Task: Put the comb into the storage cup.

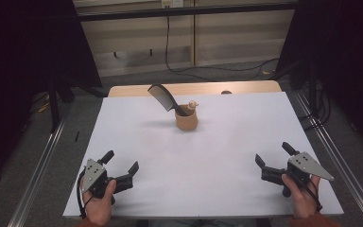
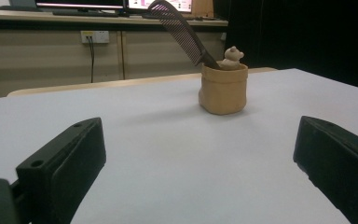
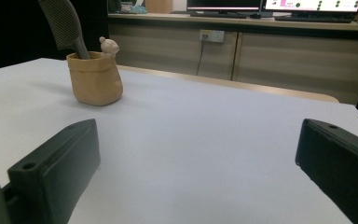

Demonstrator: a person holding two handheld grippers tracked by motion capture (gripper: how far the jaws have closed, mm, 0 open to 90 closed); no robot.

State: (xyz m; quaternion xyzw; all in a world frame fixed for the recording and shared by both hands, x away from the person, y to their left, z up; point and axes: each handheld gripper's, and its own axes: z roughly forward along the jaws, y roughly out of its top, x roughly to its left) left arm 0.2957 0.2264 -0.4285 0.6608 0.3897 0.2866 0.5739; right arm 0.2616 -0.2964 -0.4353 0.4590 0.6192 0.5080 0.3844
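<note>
Comb (image 1: 160,97), dark, standing handle-down in a tan holder (image 1: 186,120), toothed end leaning up and away toward the far left corner of the tabletop (image 1: 227,161). Same comb seen from the left gripper view (image 2: 179,30), slanting up and left out of the holder (image 2: 223,88); from the right gripper view, comb (image 3: 63,21) rising past the top edge of the frame, holder (image 3: 95,78) squat and soft-sided like a folded paper bag. Small bear figure (image 1: 193,104) perched at the holder's rim, touching the comb's handle side; visible too as a pale little bear figure (image 2: 232,57) and again (image 3: 108,46). Holder sitting near the far edge of the tabletop, roughly midway between left and right edges, nothing else around it on the white surface.

Closer in, left tool (image 1: 121,166) down at the near left corner, jaws spread wide, nothing between them, gripped from behind by the left hand (image 1: 98,201). Right tool (image 1: 274,155) at the near right corner, jaws likewise wide apart and empty, held by the right hand (image 1: 304,193). Both tools well apart from the holder, both pointing inward across bare tabletop.

Beyond the far edge, strip of wooden table, then a panelled wall with a dark cable (image 1: 167,42) hanging down.
</note>
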